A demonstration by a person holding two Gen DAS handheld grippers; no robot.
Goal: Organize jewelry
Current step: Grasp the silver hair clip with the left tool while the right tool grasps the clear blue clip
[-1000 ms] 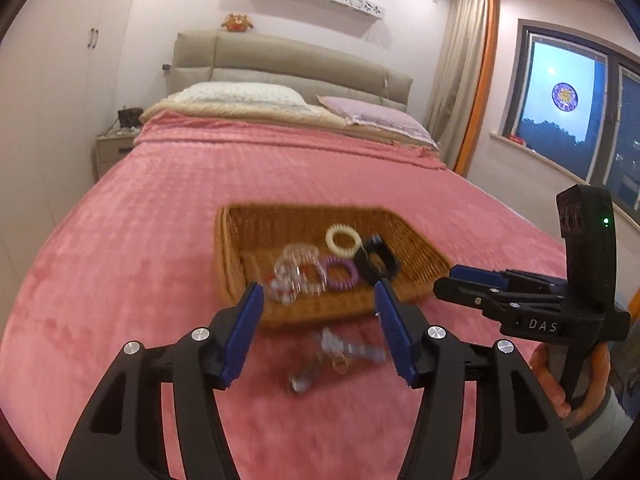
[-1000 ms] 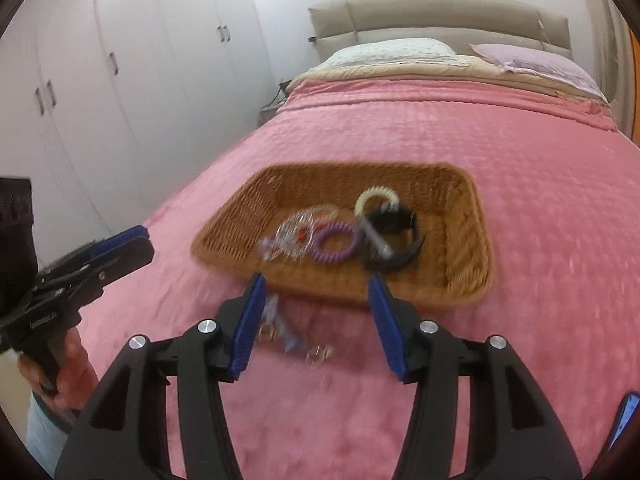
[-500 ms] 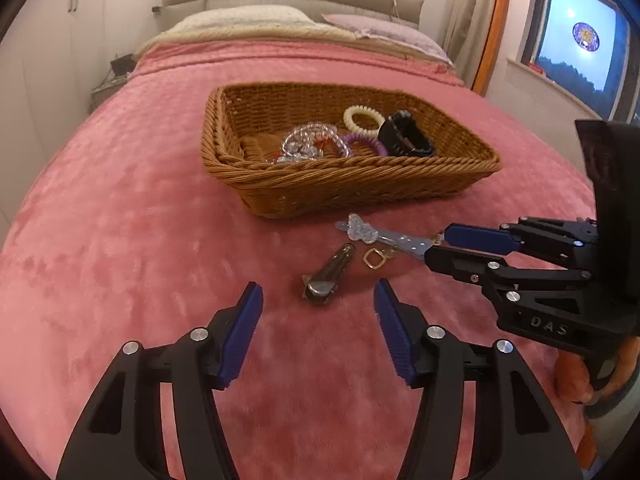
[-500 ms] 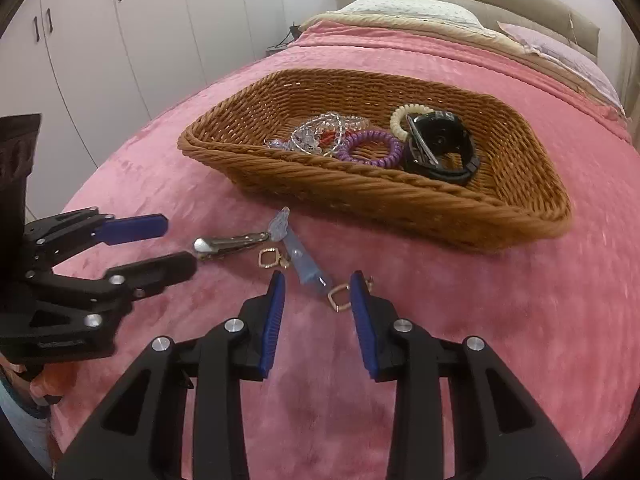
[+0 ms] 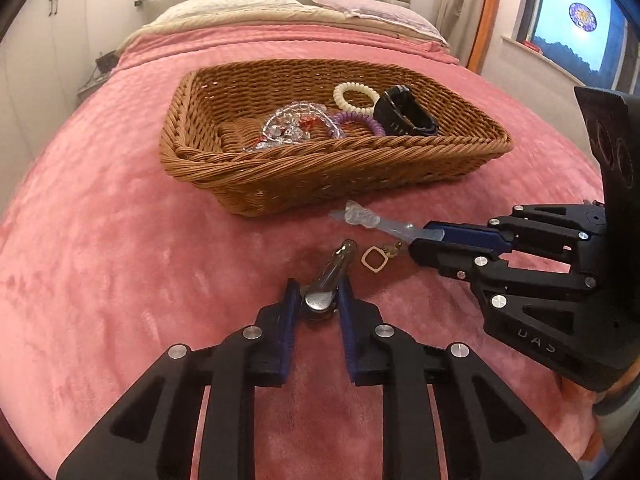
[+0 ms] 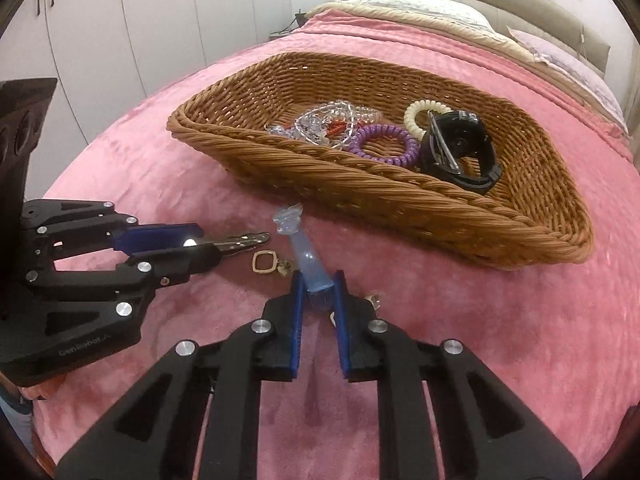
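We have left gripper [image 5: 319, 294] closed on metal clip [image 5: 330, 276], right gripper [image 6: 318, 294] closed on clear clip [image 6: 306, 258], both on blanket [image 5: 120, 260] before basket [image 5: 280, 176]; light, stiff, slick: we grip broad ends

The left gripper [image 5: 319, 298] is held low with its jaws nearly closed, while the right gripper [image 6: 318, 294], likewise narrowed, is angled in just beside it, fingertips near together

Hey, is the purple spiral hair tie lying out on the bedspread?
No, the purple spiral hair tie lies inside the wicker basket.
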